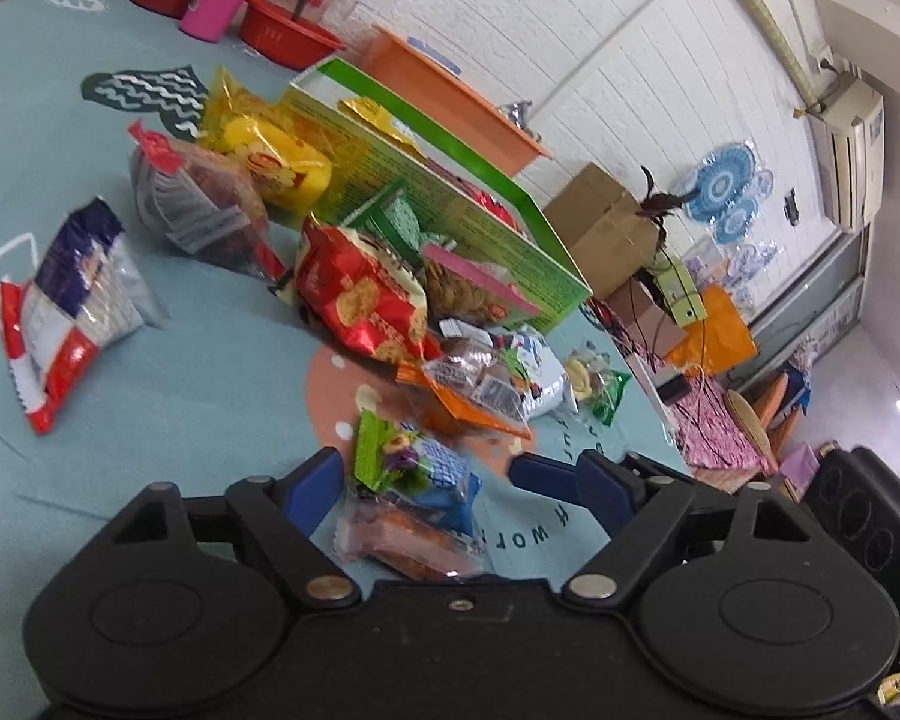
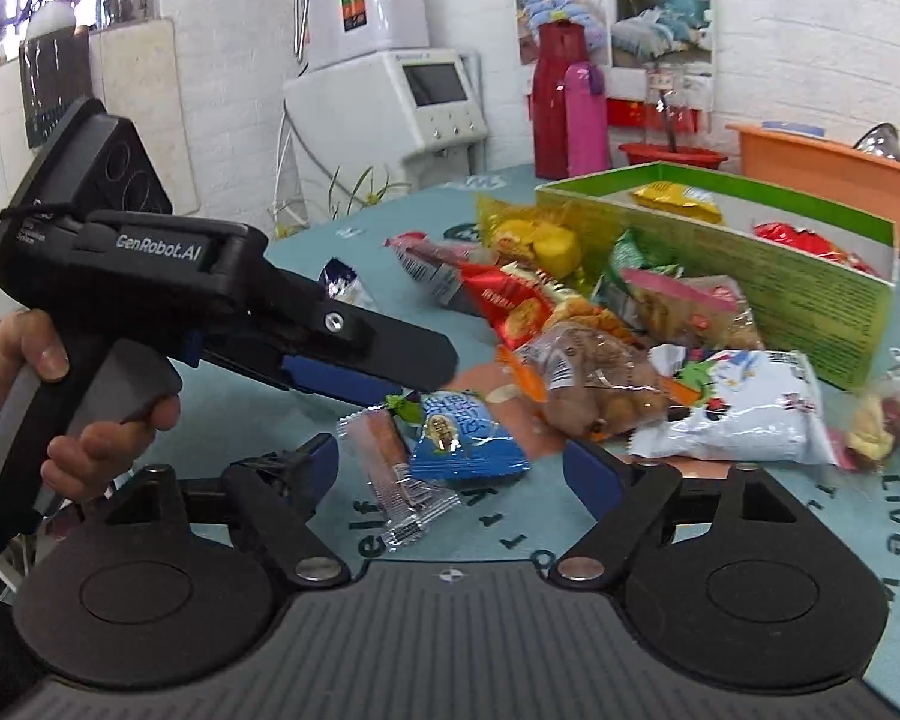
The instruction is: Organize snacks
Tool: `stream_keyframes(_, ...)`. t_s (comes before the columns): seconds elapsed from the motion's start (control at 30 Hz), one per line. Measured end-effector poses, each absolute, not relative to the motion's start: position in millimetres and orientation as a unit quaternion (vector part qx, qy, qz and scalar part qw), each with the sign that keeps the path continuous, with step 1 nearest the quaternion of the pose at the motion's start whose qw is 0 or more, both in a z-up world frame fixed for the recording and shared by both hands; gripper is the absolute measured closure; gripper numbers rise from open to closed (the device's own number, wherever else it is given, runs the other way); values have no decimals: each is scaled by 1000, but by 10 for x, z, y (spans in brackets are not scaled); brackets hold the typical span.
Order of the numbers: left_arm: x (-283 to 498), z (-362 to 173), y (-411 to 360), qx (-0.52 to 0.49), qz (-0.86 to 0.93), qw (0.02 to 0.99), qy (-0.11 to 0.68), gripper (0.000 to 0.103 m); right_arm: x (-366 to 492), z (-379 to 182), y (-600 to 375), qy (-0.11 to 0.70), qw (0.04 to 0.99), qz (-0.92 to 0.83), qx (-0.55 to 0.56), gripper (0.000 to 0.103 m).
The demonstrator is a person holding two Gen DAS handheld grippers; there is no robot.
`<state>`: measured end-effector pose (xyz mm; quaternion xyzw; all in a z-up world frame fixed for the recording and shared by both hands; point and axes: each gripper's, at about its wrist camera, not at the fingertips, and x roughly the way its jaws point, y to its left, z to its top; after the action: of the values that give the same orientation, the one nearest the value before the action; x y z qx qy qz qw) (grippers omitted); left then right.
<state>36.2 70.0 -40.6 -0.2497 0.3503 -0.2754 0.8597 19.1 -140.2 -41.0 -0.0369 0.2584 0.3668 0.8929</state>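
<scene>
Several snack packets lie on a teal table cloth beside an open green box that holds a yellow packet and a red one. My left gripper is open, its blue-padded fingers straddling a small blue-and-green packet and a clear orange wafer packet. In the right wrist view the left gripper hovers just above that blue packet and the wafer. My right gripper is open and empty, just short of the same two packets.
A red cracker bag, a yellow bag, a blue-and-red bag, a white bag and a clear nut bag lie scattered. An orange tub, a red bowl and flasks stand behind.
</scene>
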Motion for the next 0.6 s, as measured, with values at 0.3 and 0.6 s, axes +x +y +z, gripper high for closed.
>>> stream_keyframes(0.3,525,-411,613,-237,-282,858,358,0,126,-406,-1424,269,890,364,-51,0)
stream_keyframes(0.6,529,-478,644,-230,-274,857,372,78,12,-439,-1317,278,873,395,-63,36)
